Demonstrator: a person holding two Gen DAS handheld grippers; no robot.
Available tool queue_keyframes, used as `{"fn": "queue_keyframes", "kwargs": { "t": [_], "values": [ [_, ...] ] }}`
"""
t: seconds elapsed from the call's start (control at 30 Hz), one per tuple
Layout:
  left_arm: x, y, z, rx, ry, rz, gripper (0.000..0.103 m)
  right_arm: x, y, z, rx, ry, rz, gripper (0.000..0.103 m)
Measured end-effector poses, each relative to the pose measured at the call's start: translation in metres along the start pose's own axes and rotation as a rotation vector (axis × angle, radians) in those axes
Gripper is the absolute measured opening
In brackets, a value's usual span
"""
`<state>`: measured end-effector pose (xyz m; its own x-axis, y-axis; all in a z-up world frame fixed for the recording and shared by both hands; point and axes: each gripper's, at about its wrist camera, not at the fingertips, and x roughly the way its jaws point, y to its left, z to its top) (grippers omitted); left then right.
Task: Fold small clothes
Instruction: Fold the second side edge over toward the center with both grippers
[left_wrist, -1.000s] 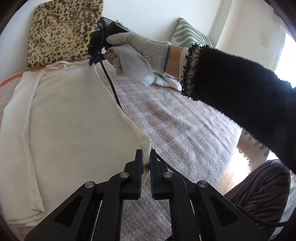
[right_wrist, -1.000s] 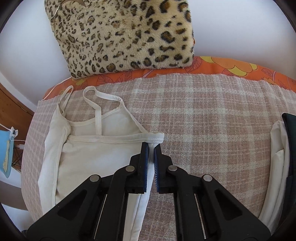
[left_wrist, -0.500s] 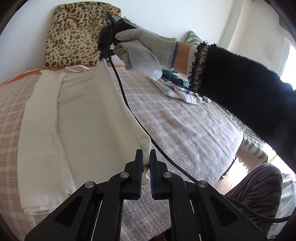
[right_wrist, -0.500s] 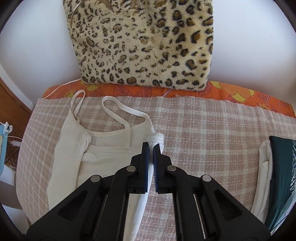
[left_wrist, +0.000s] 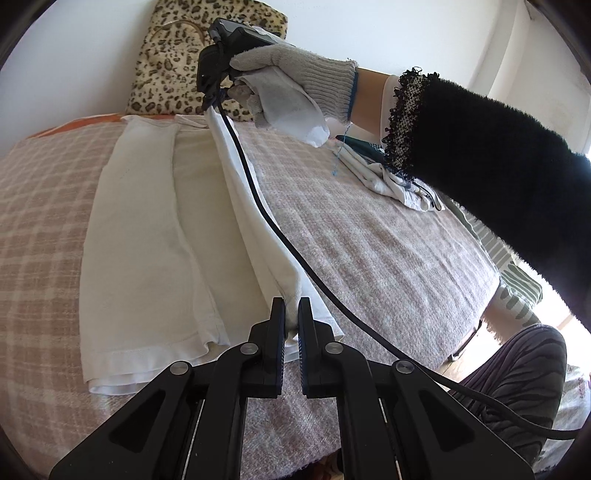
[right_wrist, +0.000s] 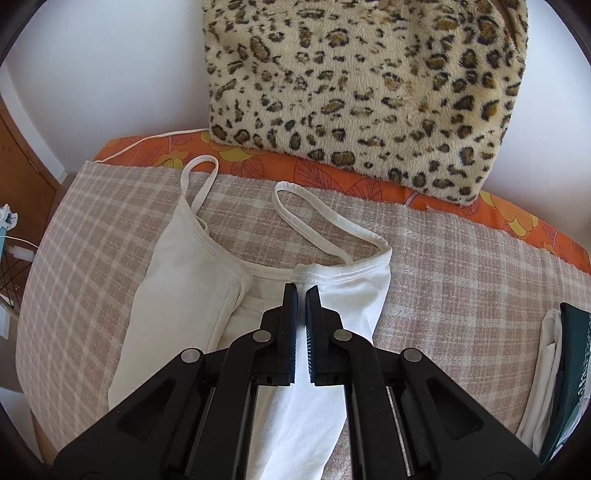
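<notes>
A white camisole (left_wrist: 155, 229) with thin straps lies lengthwise on a pink plaid blanket (left_wrist: 40, 206). Its left side is folded inward. My left gripper (left_wrist: 291, 306) is shut on the hem corner of its right side and holds that edge raised. My right gripper (right_wrist: 301, 291) is shut on the top right corner of the camisole (right_wrist: 347, 295) near the strap; it also shows in the left wrist view (left_wrist: 212, 96), held by a gloved hand. The right edge hangs taut between both grippers, turned over the middle of the garment.
A leopard-print cushion (right_wrist: 362, 85) stands against the wall behind the camisole. An orange flowered sheet (right_wrist: 517, 221) edges the blanket. Folded white and dark green clothes (right_wrist: 561, 376) lie to the right. A black cable (left_wrist: 295, 258) runs across the blanket. A striped cushion (left_wrist: 517, 284) lies at the right.
Both grippers have carried the camisole's right edge up and leftward over the garment, so the right side now folds inward. Both stay shut on the fabric.
</notes>
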<state>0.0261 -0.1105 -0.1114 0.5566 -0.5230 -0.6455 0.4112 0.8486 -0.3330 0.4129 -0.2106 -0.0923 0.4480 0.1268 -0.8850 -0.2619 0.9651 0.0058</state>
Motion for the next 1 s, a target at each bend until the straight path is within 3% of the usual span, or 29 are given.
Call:
{"fn": "queue_keyframes", "kwargs": {
  "t": [0.4, 0.8, 0.83, 0.9, 0.93, 0.97, 1.0],
  "values": [
    [0.000, 0.018, -0.010, -0.051, 0.021, 0.014, 0.005, 0.029, 0.047, 0.002, -0.084, 0.040, -0.022, 0.005],
    [0.002, 0.022, -0.011, -0.063, 0.058, 0.023, 0.005, 0.053, 0.062, -0.003, -0.106, 0.071, -0.025, 0.006],
    [0.002, 0.022, -0.011, -0.061, 0.065, 0.025, 0.007, 0.052, 0.062, -0.002, -0.107, 0.069, -0.020, 0.008],
    [0.000, 0.021, -0.012, -0.065, 0.076, 0.028, 0.010, 0.048, 0.059, 0.000, -0.091, 0.070, 0.028, 0.022],
    [-0.001, 0.021, -0.012, -0.066, 0.078, 0.028, 0.011, 0.045, 0.056, 0.001, -0.072, 0.064, 0.062, 0.039],
    [-0.003, 0.022, -0.013, -0.066, 0.082, 0.029, 0.012, 0.040, 0.053, 0.001, -0.049, 0.054, 0.091, 0.048],
    [-0.005, 0.022, -0.015, -0.066, 0.083, 0.028, 0.013, 0.035, 0.049, 0.002, -0.032, 0.042, 0.114, 0.049]
  ]
}}
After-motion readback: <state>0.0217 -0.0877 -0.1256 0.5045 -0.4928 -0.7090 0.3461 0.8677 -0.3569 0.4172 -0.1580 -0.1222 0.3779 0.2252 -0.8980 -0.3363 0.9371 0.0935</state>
